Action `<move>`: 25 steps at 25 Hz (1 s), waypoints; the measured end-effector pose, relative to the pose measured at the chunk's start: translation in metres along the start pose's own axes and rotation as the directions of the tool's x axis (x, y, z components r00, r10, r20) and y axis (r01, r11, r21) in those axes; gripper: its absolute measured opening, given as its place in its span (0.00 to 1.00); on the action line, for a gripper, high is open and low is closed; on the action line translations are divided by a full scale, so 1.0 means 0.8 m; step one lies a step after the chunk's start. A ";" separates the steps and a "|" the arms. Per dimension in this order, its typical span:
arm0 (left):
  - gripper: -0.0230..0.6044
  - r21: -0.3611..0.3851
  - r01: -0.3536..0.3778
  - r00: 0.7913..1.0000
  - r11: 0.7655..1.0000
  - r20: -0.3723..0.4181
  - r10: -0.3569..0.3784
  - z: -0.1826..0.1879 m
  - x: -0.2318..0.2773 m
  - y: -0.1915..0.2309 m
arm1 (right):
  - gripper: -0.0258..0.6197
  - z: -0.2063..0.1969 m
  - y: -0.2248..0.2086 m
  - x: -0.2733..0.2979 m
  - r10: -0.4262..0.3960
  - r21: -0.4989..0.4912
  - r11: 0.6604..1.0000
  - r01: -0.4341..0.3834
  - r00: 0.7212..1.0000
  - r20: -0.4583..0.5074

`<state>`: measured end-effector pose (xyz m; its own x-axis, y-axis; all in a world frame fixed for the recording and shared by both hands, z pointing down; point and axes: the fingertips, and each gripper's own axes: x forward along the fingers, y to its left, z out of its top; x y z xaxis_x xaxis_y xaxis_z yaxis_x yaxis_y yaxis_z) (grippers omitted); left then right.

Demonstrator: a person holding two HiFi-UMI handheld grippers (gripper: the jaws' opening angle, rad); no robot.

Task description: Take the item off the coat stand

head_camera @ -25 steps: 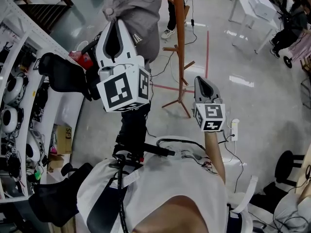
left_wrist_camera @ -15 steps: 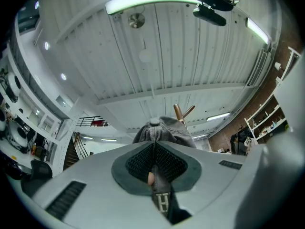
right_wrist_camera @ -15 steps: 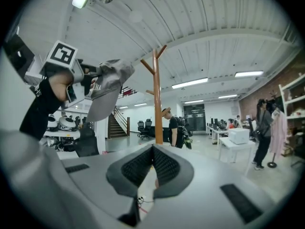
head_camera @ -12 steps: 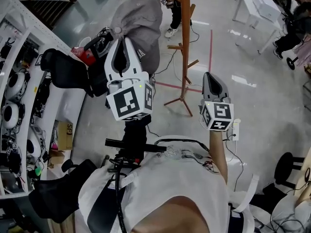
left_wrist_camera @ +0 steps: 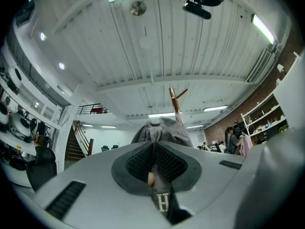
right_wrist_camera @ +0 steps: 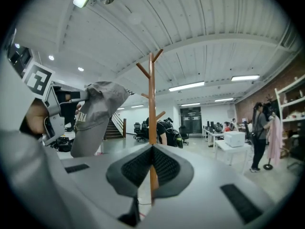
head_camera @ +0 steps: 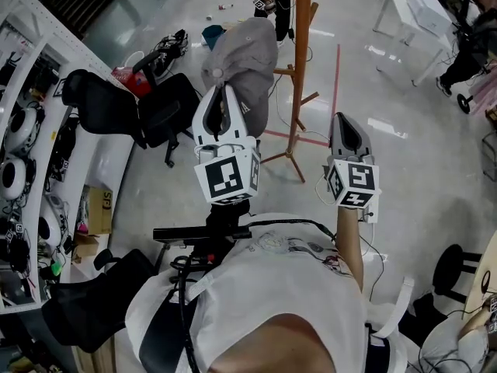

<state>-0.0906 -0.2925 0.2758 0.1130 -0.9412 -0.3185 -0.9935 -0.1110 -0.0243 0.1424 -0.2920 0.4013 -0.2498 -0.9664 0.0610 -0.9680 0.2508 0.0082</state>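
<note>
A grey baseball cap (head_camera: 245, 61) hangs free of the wooden coat stand (head_camera: 299, 68), just to its left. My left gripper (head_camera: 227, 92) is shut on the cap's edge. In the left gripper view the cap's fabric (left_wrist_camera: 159, 130) is pinched between the pads, with the stand's top (left_wrist_camera: 175, 99) behind it. My right gripper (head_camera: 344, 119) is to the right of the stand, shut, with nothing in it. The right gripper view shows the cap (right_wrist_camera: 95, 113) left of the stand's pole (right_wrist_camera: 151, 104), which runs straight ahead of the closed jaws.
A black office chair (head_camera: 132, 111) and white shelving with gear (head_camera: 31, 130) stand at the left. Cables and a red floor line (head_camera: 335, 84) lie round the stand's feet. A white table (head_camera: 411, 14) is at the back right; people stand beyond the stand.
My left gripper has come down with the cap, drifting right in the head view, away from the stand's upper pegs. The right gripper has hardly moved.
</note>
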 end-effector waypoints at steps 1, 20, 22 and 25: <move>0.08 0.000 0.003 1.000 1.000 -0.010 -0.003 -0.007 -0.002 -0.002 | 0.05 -0.001 0.000 0.000 -0.001 -0.003 1.000 0.001 1.000 0.002; 0.08 -0.009 0.034 0.989 0.999 -0.144 -0.035 -0.094 -0.026 -0.015 | 0.05 -0.017 -0.029 -0.008 -0.093 0.015 0.996 0.093 0.996 -0.013; 0.08 -0.009 0.035 0.988 0.999 -0.148 -0.036 -0.096 -0.026 -0.017 | 0.05 -0.016 -0.029 -0.009 -0.098 0.015 0.995 0.098 0.995 -0.011; 0.08 -0.011 0.040 0.987 0.999 -0.153 -0.041 -0.098 -0.027 -0.020 | 0.05 -0.019 -0.029 -0.010 -0.103 0.015 0.995 0.103 0.995 -0.013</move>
<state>-0.0765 -0.2955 0.3577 0.1539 -0.9736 -0.1686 -0.9881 -0.1516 -0.0266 0.1673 -0.2891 0.4154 -0.1483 -0.9863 0.0729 -0.9889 0.1486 -0.0008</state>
